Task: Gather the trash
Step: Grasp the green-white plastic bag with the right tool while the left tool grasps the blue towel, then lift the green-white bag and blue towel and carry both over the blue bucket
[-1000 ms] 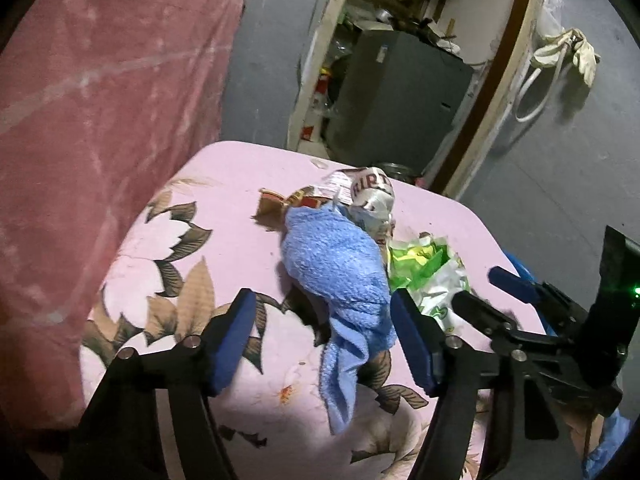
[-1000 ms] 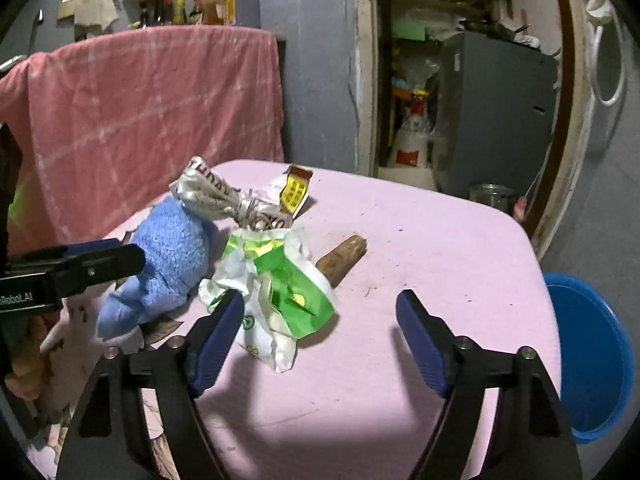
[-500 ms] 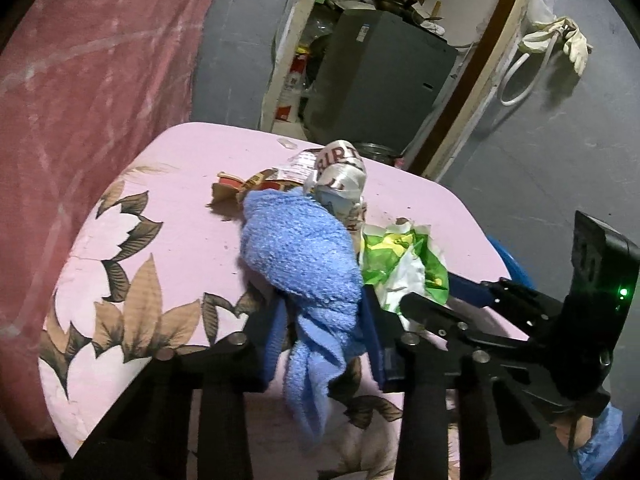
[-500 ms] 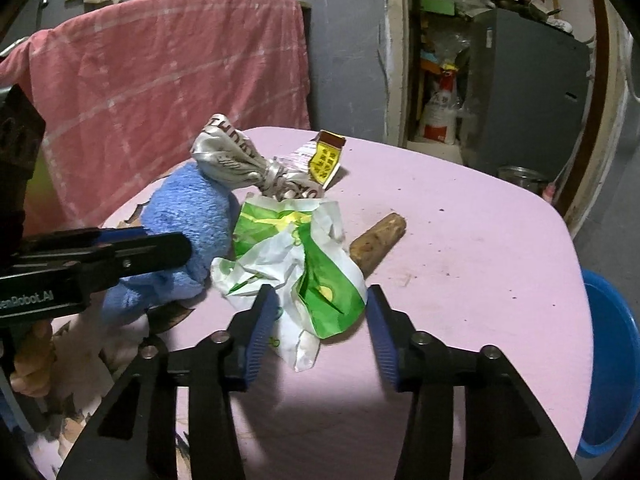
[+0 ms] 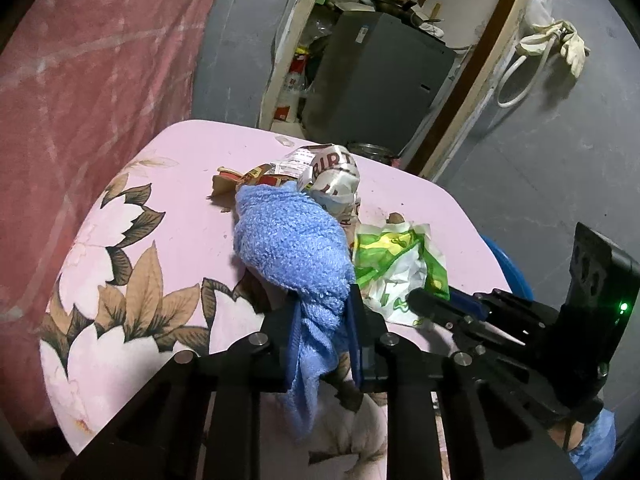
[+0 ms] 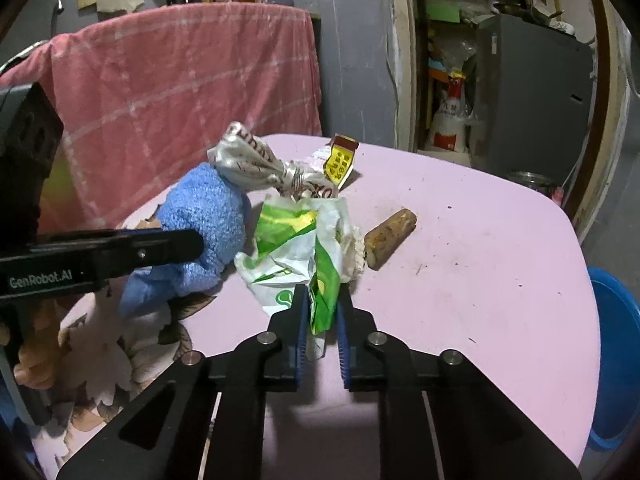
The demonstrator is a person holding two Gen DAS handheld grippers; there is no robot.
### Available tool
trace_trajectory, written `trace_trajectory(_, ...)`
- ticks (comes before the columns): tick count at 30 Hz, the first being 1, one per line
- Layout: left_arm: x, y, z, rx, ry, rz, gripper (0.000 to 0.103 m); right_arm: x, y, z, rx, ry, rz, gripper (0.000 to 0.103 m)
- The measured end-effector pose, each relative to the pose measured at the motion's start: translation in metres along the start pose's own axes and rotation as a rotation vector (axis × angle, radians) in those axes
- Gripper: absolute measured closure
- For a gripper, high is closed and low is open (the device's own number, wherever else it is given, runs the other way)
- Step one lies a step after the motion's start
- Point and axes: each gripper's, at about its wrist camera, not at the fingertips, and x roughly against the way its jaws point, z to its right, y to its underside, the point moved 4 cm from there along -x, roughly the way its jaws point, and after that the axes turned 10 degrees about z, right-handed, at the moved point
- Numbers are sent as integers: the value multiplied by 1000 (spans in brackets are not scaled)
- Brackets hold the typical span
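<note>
A blue fluffy cloth lies on the pink table; my left gripper is shut on its near end. It also shows in the right wrist view. My right gripper is shut on the near edge of a green and white wrapper, which also shows in the left wrist view. A crumpled silver and brown wrapper lies just behind both. A brown cork-like stub lies to the wrapper's right.
A blue bucket stands on the floor past the table's right edge. A pink checked cloth hangs behind the table. A grey cabinet stands in the doorway. The right gripper's body sits close beside my left.
Both grippers moved forward and closed: the left onto the blue cloth's near end, the right onto the green and white wrapper's edge. One second ago both were open.
</note>
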Motion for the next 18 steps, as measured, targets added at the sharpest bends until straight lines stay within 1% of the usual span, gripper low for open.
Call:
trace_trajectory(4, 8, 6, 3, 3, -1, -1, 87, 10, -2, 0, -6, 6, 38, 95)
trace_trajectory(8, 23, 17, 3, 37, 11, 3, 87, 22, -1, -2, -21, 0, 67, 95)
trace_trajectory(12, 35, 21, 14, 45, 7, 14, 87, 40, -4, -4, -12, 15, 117, 95)
trace_trajectory(14, 39, 21, 21, 25, 0, 39, 87, 51, -6, -1, -17, 19, 153, 95)
trace_trajectory(18, 48, 19, 47, -43, -10, 117, 87, 80, -11, 4, -21, 30, 270, 95)
